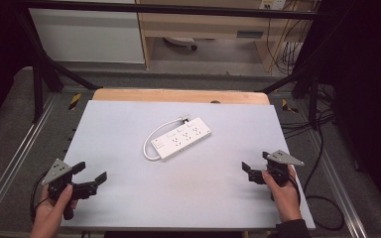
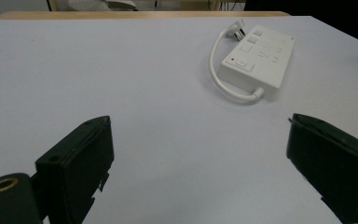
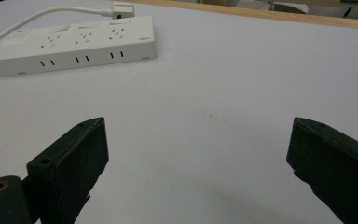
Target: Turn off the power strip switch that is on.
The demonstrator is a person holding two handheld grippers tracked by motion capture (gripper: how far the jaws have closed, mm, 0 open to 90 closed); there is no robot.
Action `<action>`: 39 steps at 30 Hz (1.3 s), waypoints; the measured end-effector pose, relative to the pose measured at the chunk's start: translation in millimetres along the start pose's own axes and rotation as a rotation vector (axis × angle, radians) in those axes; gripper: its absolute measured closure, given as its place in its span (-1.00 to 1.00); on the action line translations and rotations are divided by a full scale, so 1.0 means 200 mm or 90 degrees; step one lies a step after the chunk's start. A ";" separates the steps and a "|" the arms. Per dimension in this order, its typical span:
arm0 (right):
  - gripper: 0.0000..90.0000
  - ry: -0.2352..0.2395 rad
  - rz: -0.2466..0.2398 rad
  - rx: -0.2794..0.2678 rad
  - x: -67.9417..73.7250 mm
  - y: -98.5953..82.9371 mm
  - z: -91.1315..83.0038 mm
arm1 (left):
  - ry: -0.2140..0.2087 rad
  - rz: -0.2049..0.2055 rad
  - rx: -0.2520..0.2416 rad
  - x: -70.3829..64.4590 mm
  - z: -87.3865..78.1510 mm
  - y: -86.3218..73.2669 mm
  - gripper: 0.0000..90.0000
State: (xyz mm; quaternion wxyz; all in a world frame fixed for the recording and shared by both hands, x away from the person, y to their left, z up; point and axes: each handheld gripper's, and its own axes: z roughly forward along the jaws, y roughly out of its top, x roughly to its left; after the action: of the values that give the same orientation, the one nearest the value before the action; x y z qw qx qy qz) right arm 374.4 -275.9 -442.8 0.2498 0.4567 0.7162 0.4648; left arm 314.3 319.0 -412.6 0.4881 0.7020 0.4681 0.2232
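Observation:
A white power strip [image 1: 181,138] lies at an angle in the middle of the pale grey table top [image 1: 129,198]. Its white cable [image 1: 149,146] loops from the near-left end round to a plug [image 1: 183,119] resting by its far end. My left gripper [image 1: 90,172] is open near the front left corner, well short of the strip, with nothing between its jaws. My right gripper [image 1: 256,161] is open near the front right, also holding nothing. The left gripper view has the power strip [image 2: 257,58] ahead to the right; the right gripper view has the power strip [image 3: 70,44] ahead to the left.
A wooden strip [image 1: 178,95] borders the table's far edge. Black frame bars [image 1: 44,69] rise at both far corners. Dark cables [image 1: 317,148] trail on the floor to the right. A cabinet [image 1: 203,25] stands beyond the table.

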 end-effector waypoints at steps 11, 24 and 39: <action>-0.89 0.003 0.003 -0.005 0.01 0.01 -0.01 | -0.004 0.005 0.005 0.00 0.00 0.00 -0.83; -0.93 0.019 0.006 -0.008 0.09 0.04 -0.02 | -0.006 0.005 0.011 0.00 0.01 0.00 -0.83; -0.85 0.033 -0.008 0.045 0.19 0.10 -0.01 | -0.008 0.010 0.020 -0.01 0.01 -0.01 -0.83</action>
State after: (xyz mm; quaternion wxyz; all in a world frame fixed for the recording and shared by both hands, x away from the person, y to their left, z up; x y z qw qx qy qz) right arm 364.2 -239.2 -421.8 0.2175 0.4485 0.7414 0.4493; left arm 314.7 315.7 -415.2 0.4785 0.7146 0.4628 0.2151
